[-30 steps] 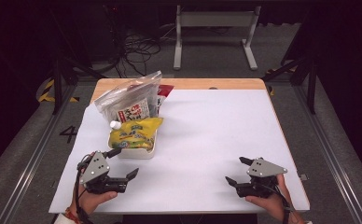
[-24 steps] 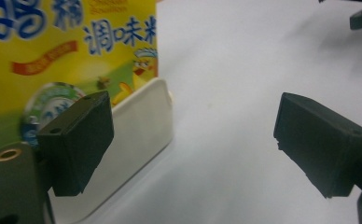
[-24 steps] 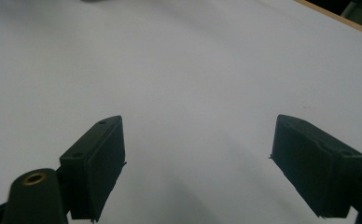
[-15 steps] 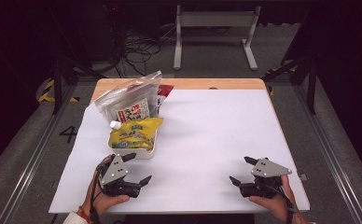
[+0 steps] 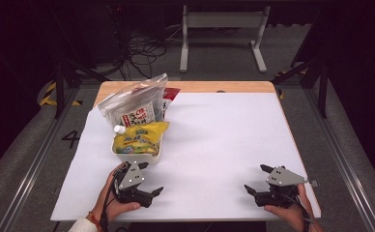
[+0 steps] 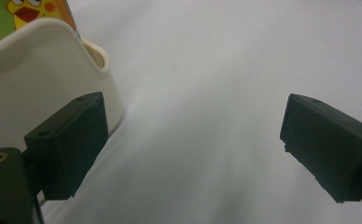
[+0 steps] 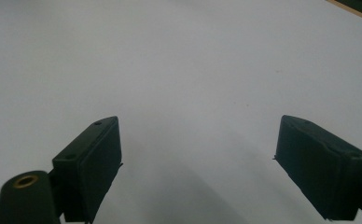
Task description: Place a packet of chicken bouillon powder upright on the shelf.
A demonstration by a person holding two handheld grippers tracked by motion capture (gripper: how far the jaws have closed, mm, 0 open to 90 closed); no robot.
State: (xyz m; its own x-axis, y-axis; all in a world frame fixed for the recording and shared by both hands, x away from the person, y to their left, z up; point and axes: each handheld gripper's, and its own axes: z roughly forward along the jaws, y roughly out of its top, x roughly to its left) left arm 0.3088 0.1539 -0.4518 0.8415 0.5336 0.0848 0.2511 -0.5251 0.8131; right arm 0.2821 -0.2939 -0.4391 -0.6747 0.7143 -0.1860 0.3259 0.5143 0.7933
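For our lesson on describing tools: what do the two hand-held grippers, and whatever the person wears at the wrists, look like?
Both are black. The left gripper and the right gripper each carry a grey three-cornered plate on top and end in two blocky black jaws. A brass-coloured hole marks each body. Dark cables trail back along the wrists. A white sleeve and a beaded band sit at the left wrist.
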